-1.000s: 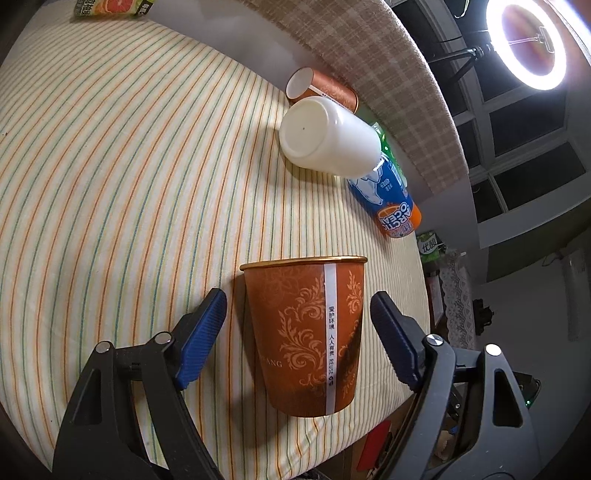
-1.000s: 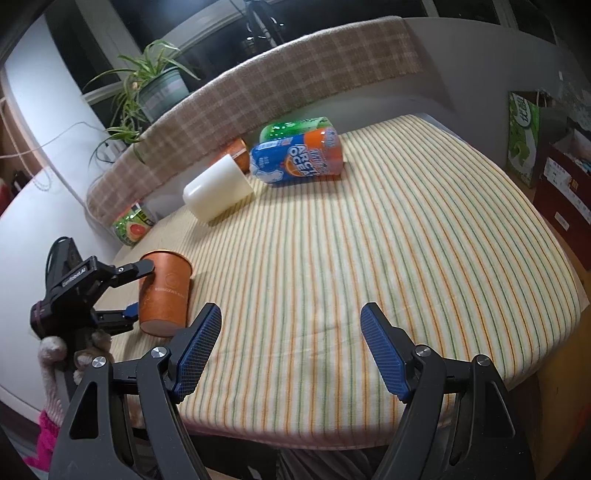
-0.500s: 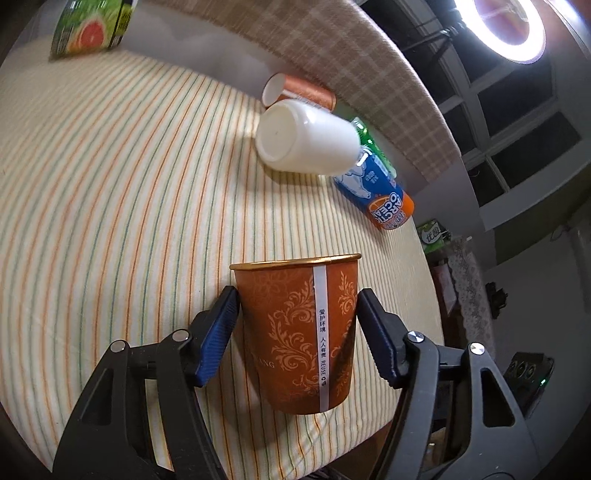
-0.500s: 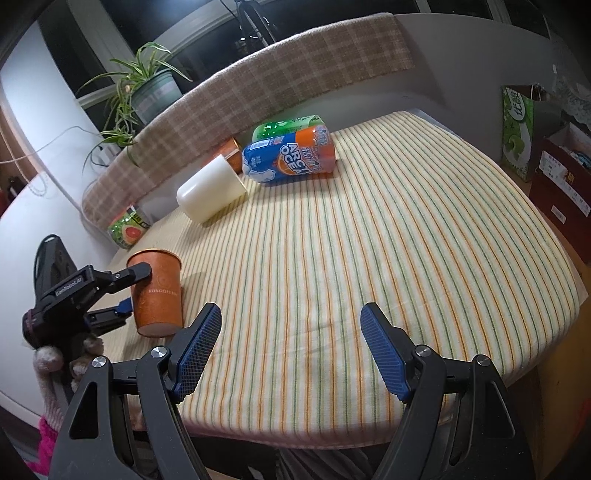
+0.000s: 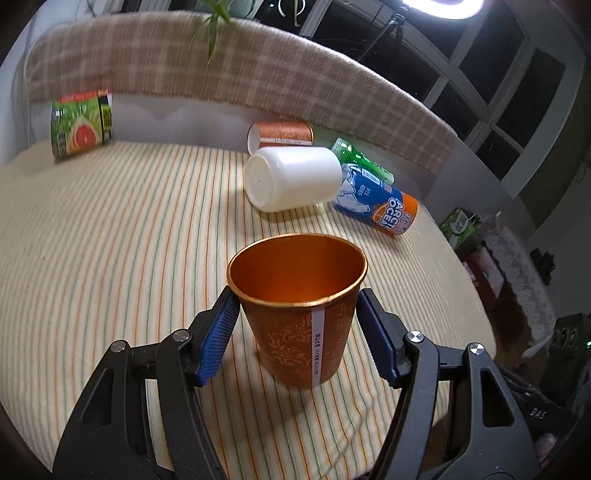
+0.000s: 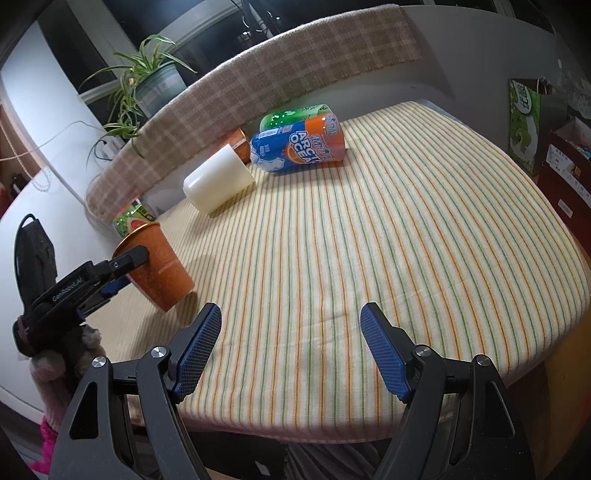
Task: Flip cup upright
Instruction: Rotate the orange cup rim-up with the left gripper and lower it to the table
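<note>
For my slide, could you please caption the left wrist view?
Left tool grips the orange cup, mouth up, on the striped tablecloth.

Striped tablecloth (image 6: pixel 369 240) open ahead of right gripper (image 6: pixel 291 350); white cup (image 6: pixel 218 184), blue can (image 6: pixel 299 147) apparently crowd far edge.

Bright ring light (image 5: pixel 445 3) glare overhead, dim room, fisheye-bent dark edges, slight motion blur.

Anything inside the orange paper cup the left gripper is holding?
The orange patterned paper cup in the left hand-held gripper shows only bare inner wall; its bottom is hidden behind the near rim.
</note>
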Demonstrator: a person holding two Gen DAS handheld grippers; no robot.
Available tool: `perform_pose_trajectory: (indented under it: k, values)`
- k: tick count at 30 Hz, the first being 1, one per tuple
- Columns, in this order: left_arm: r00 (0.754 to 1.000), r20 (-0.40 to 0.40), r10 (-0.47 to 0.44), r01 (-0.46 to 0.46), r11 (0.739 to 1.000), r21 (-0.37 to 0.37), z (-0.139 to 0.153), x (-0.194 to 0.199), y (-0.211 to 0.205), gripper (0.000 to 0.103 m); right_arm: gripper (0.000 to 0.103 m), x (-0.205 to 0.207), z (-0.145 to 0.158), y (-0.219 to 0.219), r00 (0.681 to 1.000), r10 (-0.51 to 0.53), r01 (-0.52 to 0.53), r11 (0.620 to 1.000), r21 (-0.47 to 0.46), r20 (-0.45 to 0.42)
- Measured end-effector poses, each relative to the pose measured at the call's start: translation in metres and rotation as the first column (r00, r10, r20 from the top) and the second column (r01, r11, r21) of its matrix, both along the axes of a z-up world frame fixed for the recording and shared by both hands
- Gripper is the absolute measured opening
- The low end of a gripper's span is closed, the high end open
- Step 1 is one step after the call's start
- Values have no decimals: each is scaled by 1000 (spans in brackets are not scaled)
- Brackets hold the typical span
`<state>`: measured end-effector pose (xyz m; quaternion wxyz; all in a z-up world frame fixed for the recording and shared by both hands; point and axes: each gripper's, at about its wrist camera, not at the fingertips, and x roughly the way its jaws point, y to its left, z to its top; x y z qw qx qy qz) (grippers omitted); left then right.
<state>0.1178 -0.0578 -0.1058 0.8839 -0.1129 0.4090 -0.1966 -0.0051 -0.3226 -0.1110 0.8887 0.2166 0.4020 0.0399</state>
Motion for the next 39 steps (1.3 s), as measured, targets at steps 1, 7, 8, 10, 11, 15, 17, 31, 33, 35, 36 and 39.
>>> perform_pose_trajectory:
  k: [1,7,8,10,11,15,17,31,33,35,36,39]
  values:
    - [1000,15,0,0,1000,15,1,-2,-1,67,78,0,0,1,1000,1,-1,1000,-2,2]
    - [994,106,-19,4,990,140,3,-7,-20,67,78,-1,2,3,1000,6,-6,1000,-3,4]
    - [994,111,-23,6,989,150,2,-7,-22,67,78,-1,2,3,1000,6,-6,1000,-4,4]
    - [992,124,-30,8,985,172,1,-7,-27,67,78,-1,2,3,1000,6,-6,1000,-4,4]
    - [991,132,-32,8,983,185,0,-8,-29,67,78,-1,2,3,1000,6,-6,1000,-3,5]
    - [986,159,-46,9,974,225,-1,-11,-37,67,78,-2,3,4,1000,4,-4,1000,-9,10]
    - [985,166,-51,10,971,239,-2,-12,-39,67,78,-2,4,3,1000,4,-4,1000,-11,13]
    - [984,148,-97,56,965,255,-10,-19,-49,67,78,-1,4,4,1000,10,-10,1000,-17,13]
    - [985,147,-95,56,966,253,-10,-19,-49,67,78,-1,4,4,1000,11,-11,1000,-16,11]
    - [985,144,-94,57,967,247,-10,-19,-49,67,78,-1,4,4,1000,13,-13,1000,-15,10]
    - [985,142,-94,57,968,243,-11,-19,-49,67,78,-1,4,3,1000,14,-14,1000,-14,9]
    - [986,133,-96,65,972,227,-12,-19,-47,67,78,0,4,4,1000,18,-18,1000,-13,9]
